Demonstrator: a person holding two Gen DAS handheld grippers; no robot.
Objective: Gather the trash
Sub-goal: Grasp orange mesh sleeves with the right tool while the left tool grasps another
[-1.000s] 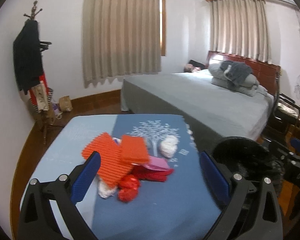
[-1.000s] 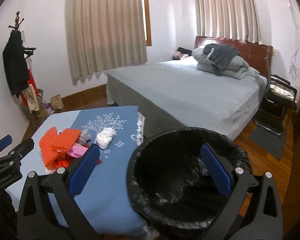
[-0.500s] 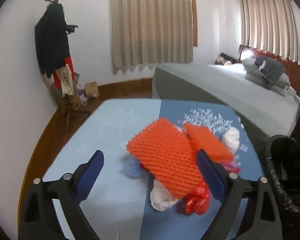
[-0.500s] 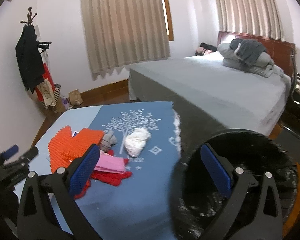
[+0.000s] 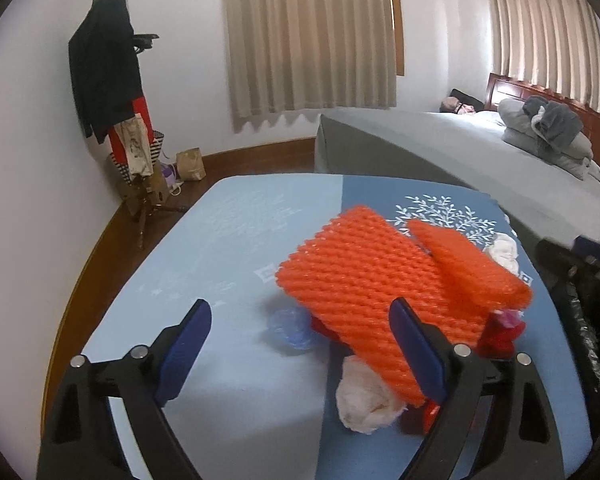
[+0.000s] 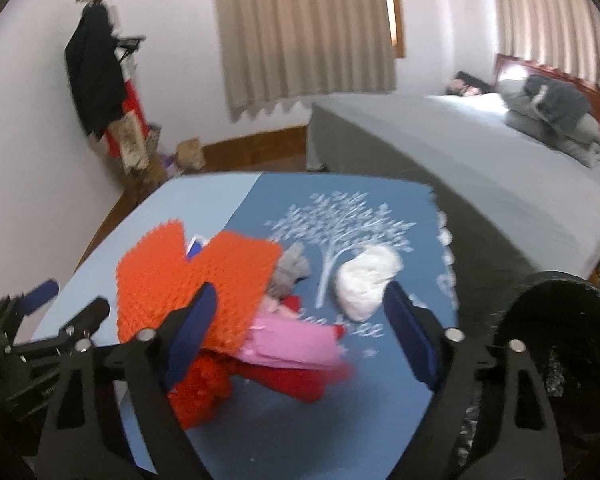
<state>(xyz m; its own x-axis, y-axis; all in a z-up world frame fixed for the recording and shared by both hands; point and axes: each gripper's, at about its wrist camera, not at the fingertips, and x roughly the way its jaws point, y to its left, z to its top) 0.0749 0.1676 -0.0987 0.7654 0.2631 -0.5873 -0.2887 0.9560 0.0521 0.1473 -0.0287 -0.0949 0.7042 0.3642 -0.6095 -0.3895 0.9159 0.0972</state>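
Note:
A pile of trash lies on the blue table (image 5: 228, 240): two orange foam nets (image 5: 372, 280) (image 6: 188, 280), a white crumpled wad (image 5: 364, 400), a small blue plastic wad (image 5: 292, 326), red scraps (image 5: 500, 332), pink paper (image 6: 292, 342), a grey wad (image 6: 292, 270) and a white wad (image 6: 368, 280). My left gripper (image 5: 300, 354) is open and empty just short of the pile. My right gripper (image 6: 304, 330) is open and empty above the pink paper. A black-lined trash bin (image 6: 560, 344) stands at the right.
A grey bed (image 5: 460, 152) with folded bedding lies behind the table. A coat rack (image 5: 116, 92) with clothes stands in the left corner by a paper bag (image 5: 190, 164). Curtains cover the windows. The left gripper also shows at the left edge of the right wrist view (image 6: 36, 320).
Both grippers have swung left and closed in on the trash pile. The bin has slid from the centre of the right wrist view to its right edge. Both stay open.

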